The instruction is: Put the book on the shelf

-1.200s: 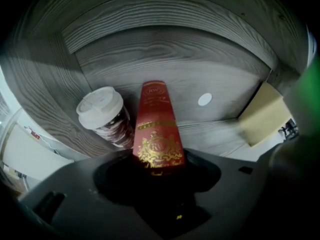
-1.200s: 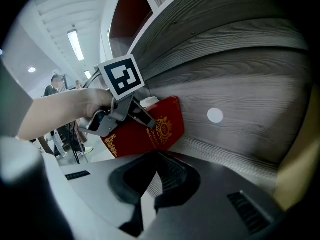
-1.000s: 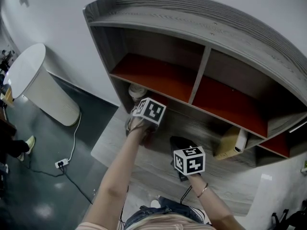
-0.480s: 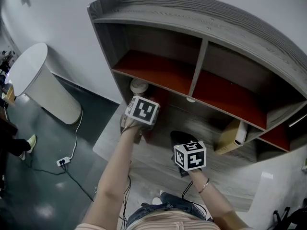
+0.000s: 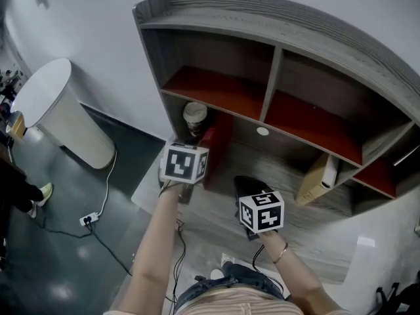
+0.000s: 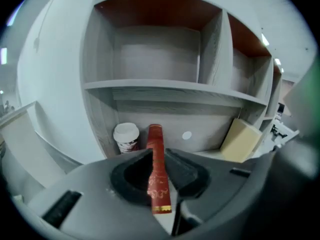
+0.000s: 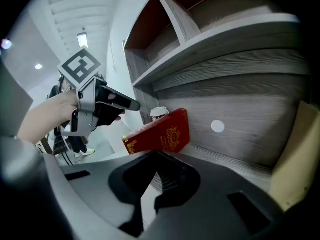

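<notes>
At the bottom centre of the right tool view, the right tool has its jaws together, with nothing in them. Beyond it, at upper left, the left tool hangs just off the near top corner of the book. Its jaws are closing and do not press on the book, which shows in line with their gap. The red book stands upright on the bottom board of the shelf, left of centre in the head view. Left of its far end stands a lidded cup. A tan box leans at the right.
</notes>
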Demonstrator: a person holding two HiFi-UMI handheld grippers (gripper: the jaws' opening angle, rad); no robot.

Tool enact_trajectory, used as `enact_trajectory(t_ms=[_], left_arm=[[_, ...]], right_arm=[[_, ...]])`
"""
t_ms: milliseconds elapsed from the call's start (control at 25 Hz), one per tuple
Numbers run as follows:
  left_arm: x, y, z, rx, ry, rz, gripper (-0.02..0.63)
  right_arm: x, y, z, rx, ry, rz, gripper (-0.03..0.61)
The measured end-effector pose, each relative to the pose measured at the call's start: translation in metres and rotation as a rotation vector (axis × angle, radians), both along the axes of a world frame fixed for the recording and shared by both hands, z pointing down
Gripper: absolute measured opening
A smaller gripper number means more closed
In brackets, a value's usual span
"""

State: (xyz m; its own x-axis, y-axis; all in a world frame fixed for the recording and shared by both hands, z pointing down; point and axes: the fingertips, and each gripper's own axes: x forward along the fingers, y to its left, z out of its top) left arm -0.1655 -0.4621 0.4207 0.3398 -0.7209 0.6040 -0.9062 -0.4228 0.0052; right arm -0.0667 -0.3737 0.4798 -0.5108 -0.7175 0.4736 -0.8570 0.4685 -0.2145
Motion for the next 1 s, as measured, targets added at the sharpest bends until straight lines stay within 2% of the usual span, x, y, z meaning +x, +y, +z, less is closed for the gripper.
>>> enact_trajectory(t_ms=[160,480,760,1000], left_arm=[[-0.009,0.024,-0.005,0.049,0.042,-0.003,0.012],[-0.019,0.082,-0.007,0.091,0.110,0.008,0.012],[-0.024,0.130,-0.005,0.159,0.155,-0.009,0.012],[-0.025,0.166,0.000,0.165,0.196,-0.011,0.012]], right_arm=[[-0.003,0.012,-0.008,0.016,-0.008,0.002,0.009],[-0.010,0.042,-0.023,0.056,-0.030,0.008,0.009],[-0.015,0.073,-0.029,0.073,-0.080,0.017,0.009],[-0.020,0.097,-0.038,0.104,-0.107,0.014,0.008]])
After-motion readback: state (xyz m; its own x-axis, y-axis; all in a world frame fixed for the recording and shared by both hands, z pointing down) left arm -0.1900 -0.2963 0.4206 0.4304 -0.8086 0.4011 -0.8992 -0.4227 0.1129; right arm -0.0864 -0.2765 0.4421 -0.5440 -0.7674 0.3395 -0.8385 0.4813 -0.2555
